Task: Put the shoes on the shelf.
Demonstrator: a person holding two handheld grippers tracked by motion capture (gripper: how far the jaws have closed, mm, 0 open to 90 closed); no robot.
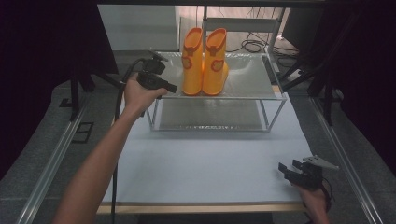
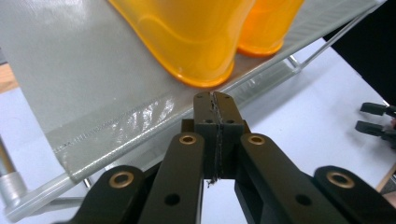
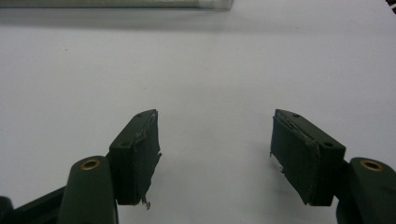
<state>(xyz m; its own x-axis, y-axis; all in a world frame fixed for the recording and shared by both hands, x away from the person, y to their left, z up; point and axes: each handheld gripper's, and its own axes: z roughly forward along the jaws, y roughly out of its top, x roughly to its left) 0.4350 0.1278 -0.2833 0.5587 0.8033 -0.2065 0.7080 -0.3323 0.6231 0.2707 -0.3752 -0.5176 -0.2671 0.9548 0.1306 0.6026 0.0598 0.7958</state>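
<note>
High view: a pair of orange boots (image 1: 205,63) is standing upright, side by side, on the top tier of a wire rack (image 1: 275,95) sitting at the far edge of the table (image 1: 201,163). The left gripper (image 1: 171,87) is hovering at the rack's near-left corner, just beside the boots and apart from them. The right gripper (image 1: 286,168) is resting near the table's near-right corner, well apart from everything.

Left gripper view: the jaws are pressing pad to pad with nothing between them. The boots' soles (image 2: 205,70) are sitting just beyond the tips, up on the grey shelf mat (image 2: 93,107); no contact.

Right gripper view: the jaws are standing wide apart over bare table (image 3: 210,70), holding nothing.

Judgement: the boots look placed on the rack, with the left hand working at the shelf's front edge. Any fresh hold on a boot is calling for the left jaws to open first and come in around the nearer shaft or toe.
</note>
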